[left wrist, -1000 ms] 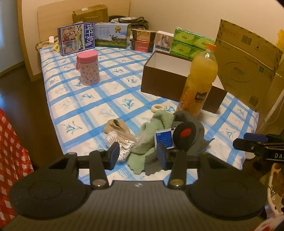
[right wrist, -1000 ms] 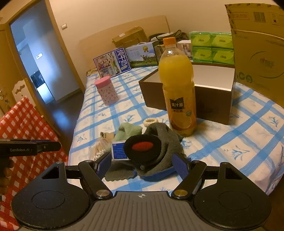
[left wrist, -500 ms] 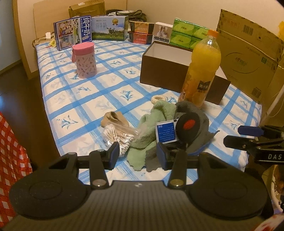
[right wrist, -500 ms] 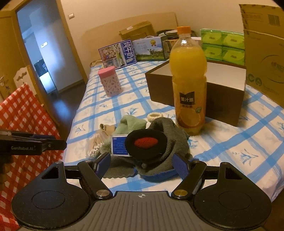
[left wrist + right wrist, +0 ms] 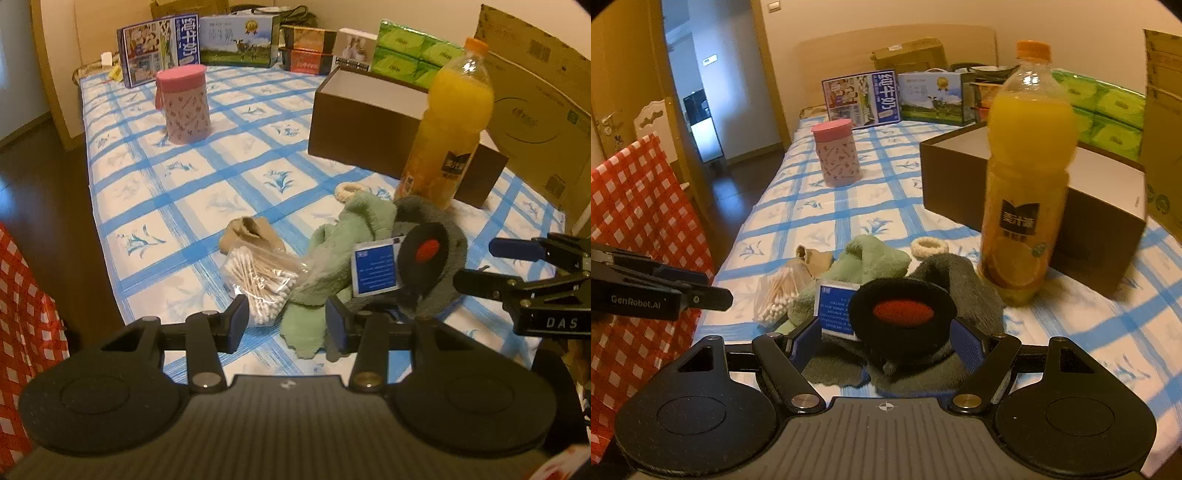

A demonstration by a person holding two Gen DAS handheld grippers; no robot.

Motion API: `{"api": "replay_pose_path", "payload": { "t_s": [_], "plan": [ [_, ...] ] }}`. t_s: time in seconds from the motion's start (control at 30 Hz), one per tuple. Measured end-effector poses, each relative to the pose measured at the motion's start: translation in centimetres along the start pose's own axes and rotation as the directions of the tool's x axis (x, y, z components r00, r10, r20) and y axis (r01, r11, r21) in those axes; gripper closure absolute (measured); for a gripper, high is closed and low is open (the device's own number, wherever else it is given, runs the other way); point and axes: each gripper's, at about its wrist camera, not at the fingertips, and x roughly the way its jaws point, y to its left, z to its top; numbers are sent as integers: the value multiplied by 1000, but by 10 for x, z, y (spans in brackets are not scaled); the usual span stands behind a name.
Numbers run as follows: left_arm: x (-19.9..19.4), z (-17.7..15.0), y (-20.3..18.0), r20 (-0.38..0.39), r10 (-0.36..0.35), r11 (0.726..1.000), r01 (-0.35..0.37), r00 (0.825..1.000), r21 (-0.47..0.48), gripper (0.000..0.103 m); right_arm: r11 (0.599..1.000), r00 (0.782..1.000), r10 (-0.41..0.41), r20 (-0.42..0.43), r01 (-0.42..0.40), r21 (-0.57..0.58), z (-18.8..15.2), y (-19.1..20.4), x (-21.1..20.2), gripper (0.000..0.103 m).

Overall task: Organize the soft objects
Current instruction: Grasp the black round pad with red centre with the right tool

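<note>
Cloths, green point(image 5: 347, 236) and grey point(image 5: 964, 280), heaped near bed point(image 5: 192, 177) front edge beside juice bottle point(image 5: 1023, 184). Left gripper point(image 5: 282, 323) spread wide before green cloth, empty; right gripper point(image 5: 886, 343) spread wide around black pad point(image 5: 901, 314) on grey cloth.

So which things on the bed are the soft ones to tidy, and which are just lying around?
For the job:
green cloth
grey cloth
black pad with red spot
beige sock
fluffy ring

Just lying about:
juice bottle
cotton swabs
pink canister
blue card
</note>
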Motion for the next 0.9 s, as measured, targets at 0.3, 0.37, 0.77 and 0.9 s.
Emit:
{"api": "replay_pose_path", "payload": {
  "t_s": [0.3,0.37,0.77,0.9],
  "plan": [
    [23,-2,6,-38,2,1000,-3,999,-17,61,998,1000,2,-6,-2,-55,3,-6,34,16],
    [28,-2,8,-46,6,1000,-7,999,-22,61,992,1000,-6,4,7,-129,2,-3,39,13],
    [43,-6,14,-80,15,999,-19,997,-39,61,867,999,-54,-3,45,-496,-18,9,79,12],
    [44,-5,16,-74,15,999,-19,997,-46,61,863,999,-44,-14,31,-505,-19,8,82,27]
  ]
}}
